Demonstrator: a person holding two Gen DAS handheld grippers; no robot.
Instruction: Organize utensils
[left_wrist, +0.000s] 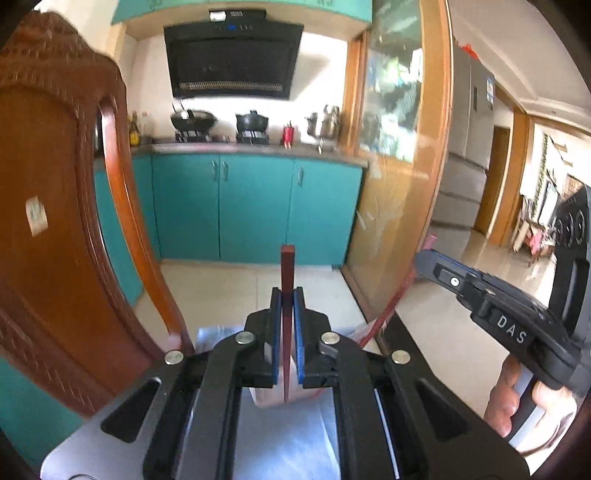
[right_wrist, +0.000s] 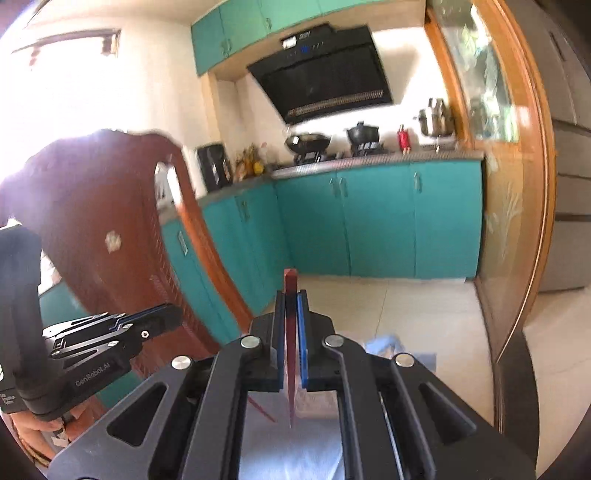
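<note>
My left gripper (left_wrist: 287, 295) is shut on a dark red chopstick (left_wrist: 287, 258). Its thick end sticks out past the blue pads and its thin tip hangs down behind them. My right gripper (right_wrist: 291, 297) is shut on a second red chopstick (right_wrist: 290, 282), held the same way. In the left wrist view the right gripper (left_wrist: 424, 260) is at the right, with its chopstick (left_wrist: 391, 306) slanting down from it. In the right wrist view the left gripper (right_wrist: 173, 312) is at the left. Both are raised above a pale table surface (left_wrist: 284, 439).
A carved wooden chair back (left_wrist: 55, 221) stands close on the left. Ahead are teal cabinets (left_wrist: 255, 206) under a counter with woks (left_wrist: 192, 120) and a black range hood (left_wrist: 232, 59). A wood-framed glass door (left_wrist: 399, 147) is on the right. Crumpled clear plastic (right_wrist: 384, 341) lies below.
</note>
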